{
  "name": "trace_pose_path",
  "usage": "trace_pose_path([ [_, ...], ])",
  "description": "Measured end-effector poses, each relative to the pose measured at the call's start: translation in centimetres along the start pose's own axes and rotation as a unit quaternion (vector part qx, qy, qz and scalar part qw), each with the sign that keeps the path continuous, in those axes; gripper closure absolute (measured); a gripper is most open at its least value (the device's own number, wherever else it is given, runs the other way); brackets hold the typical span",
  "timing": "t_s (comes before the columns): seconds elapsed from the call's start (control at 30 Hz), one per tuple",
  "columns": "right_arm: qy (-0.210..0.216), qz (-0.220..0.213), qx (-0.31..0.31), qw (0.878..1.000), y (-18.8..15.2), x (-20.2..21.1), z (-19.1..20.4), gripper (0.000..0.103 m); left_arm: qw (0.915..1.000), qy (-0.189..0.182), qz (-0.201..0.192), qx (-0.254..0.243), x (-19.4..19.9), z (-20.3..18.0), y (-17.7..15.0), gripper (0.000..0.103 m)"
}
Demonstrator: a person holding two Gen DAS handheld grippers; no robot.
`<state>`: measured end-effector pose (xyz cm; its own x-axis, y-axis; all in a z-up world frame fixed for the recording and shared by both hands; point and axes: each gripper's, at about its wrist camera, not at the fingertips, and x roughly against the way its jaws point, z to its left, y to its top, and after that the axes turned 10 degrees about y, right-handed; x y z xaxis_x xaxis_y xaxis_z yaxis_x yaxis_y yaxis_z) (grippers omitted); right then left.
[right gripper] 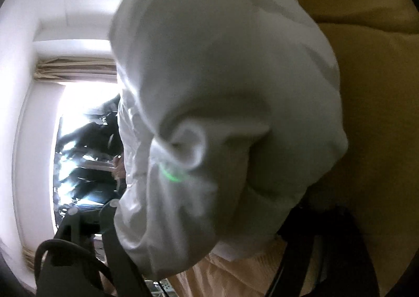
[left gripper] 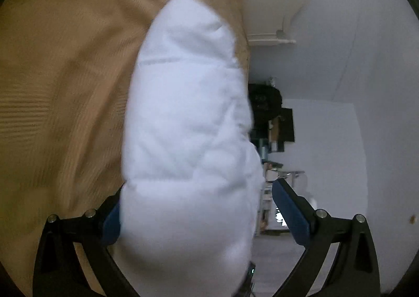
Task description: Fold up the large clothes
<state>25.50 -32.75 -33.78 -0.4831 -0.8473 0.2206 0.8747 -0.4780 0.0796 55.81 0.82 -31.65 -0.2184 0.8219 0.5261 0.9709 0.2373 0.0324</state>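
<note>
A white garment (left gripper: pixel 188 124) hangs in front of the left wrist camera, bunched between the fingers of my left gripper (left gripper: pixel 196 208). The jaws stand wide apart; the right blue pad (left gripper: pixel 289 212) is clear of the cloth, the left pad (left gripper: pixel 112 221) touches it. In the right wrist view the same white garment (right gripper: pixel 222 103) fills the middle, draped over my right gripper (right gripper: pixel 209 223). Its black fingers (right gripper: pixel 110 231) are mostly hidden by the cloth, so the jaw state does not show.
A tan ribbed bedspread (left gripper: pixel 57 82) lies behind the garment and also shows in the right view (right gripper: pixel 371 66). White walls (left gripper: pixel 353 61), dark shelving (left gripper: pixel 272 113), and a bright window with a curtain (right gripper: pixel 76 71) surround it.
</note>
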Motion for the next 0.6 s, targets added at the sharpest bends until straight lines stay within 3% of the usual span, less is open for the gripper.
trace_pose_path([
  [0.03,0.004,-0.001,-0.008,1.000,-0.1,0.5,-0.2,0.026,0.9998,0.015,-0.009,-0.013,1.1,-0.6,-0.6,0.002],
  [0.07,0.006,-0.002,-0.011,1.000,-0.2,0.6,-0.3,0.026,0.9966,0.061,-0.033,-0.045,2.8,-2.1,-2.1,0.002],
  [0.13,0.003,-0.004,-0.018,1.000,-0.3,1.2,-0.4,0.025,0.9783,0.141,-0.095,-0.118,4.9,-5.4,-5.7,0.002],
  [0.17,0.001,-0.005,-0.019,1.000,-0.5,1.3,-0.1,0.024,0.9595,0.182,-0.127,-0.173,5.5,-7.6,-8.3,0.002],
  [0.23,-0.020,-0.007,-0.010,1.000,-0.9,2.1,1.0,0.023,0.9139,0.225,-0.178,-0.287,4.7,-11.6,-14.3,0.002],
  [0.27,-0.030,-0.006,-0.005,1.000,-1.0,1.6,1.5,0.023,0.8822,0.255,-0.203,-0.339,3.5,-13.5,-17.4,0.002],
  [0.33,-0.060,-0.004,0.023,0.998,-1.4,2.9,3.2,0.023,0.8288,0.300,-0.210,-0.423,0.8,-15.3,-21.2,0.002],
  [0.4,-0.093,-0.009,0.056,0.994,-2.0,3.8,5.1,0.023,0.8025,0.329,-0.170,-0.467,-2.2,-14.7,-23.5,0.003],
  [0.47,-0.132,-0.028,0.106,0.985,-2.6,5.3,7.6,0.023,0.8001,0.350,-0.124,-0.471,-5.1,-13.1,-24.0,0.007],
  [0.5,-0.149,-0.041,0.135,0.979,-2.8,6.0,9.2,0.023,0.7988,0.357,-0.124,-0.468,-5.6,-12.9,-24.0,0.005],
  [0.6,-0.192,-0.054,0.213,0.956,-2.0,5.8,14.3,0.030,0.8092,0.355,-0.123,-0.452,-6.6,-12.0,-23.9,0.001],
])
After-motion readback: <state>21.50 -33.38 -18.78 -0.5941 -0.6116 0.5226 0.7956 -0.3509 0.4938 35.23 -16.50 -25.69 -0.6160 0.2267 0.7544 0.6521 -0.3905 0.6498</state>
